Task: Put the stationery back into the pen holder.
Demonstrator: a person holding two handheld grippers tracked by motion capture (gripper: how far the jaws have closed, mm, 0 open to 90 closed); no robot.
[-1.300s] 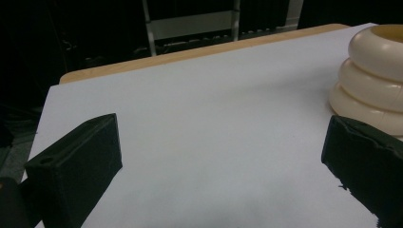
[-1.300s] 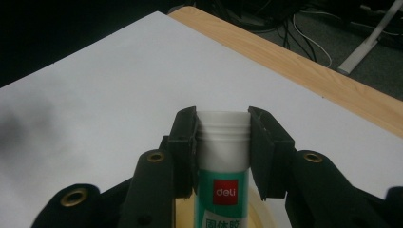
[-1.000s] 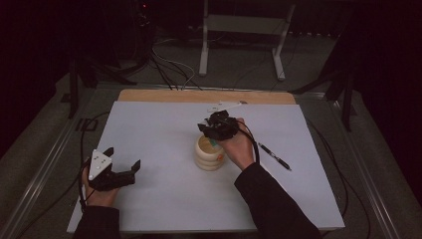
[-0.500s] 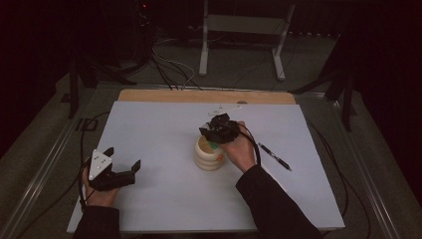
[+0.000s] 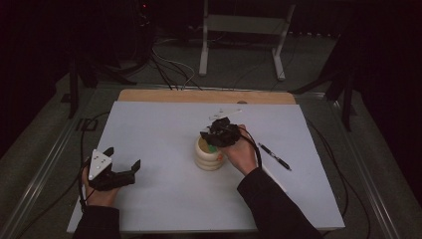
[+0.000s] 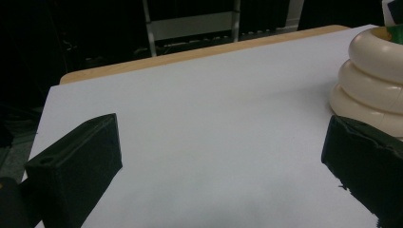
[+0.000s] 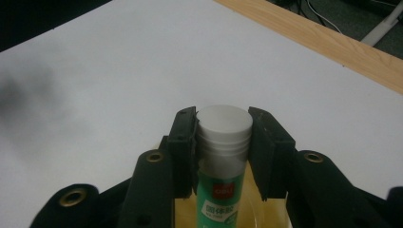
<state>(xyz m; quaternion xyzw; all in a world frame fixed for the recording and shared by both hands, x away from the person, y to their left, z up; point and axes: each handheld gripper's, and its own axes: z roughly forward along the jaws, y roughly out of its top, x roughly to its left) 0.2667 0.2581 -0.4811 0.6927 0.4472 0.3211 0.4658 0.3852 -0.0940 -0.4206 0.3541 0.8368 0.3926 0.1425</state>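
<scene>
Jaws of the right gripper (image 7: 223, 142) clench a glue stick (image 7: 222, 156) at frame centre, probably lowering it into the ringed cream holder (image 5: 209, 155); next, release. The left gripper (image 5: 122, 167) rests released, lower left.

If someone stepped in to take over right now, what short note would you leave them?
Right claw: shut on the glue stick, holding it upright over the cream ringed holder, its lower end inside the opening.
Left claw: open, holding nothing, resting on the white table at the left.
A black pen lies right of the holder.
Done: glue stick picked up and brought to the holder.
Left: probably lower it in, let go, then the pen.
</scene>
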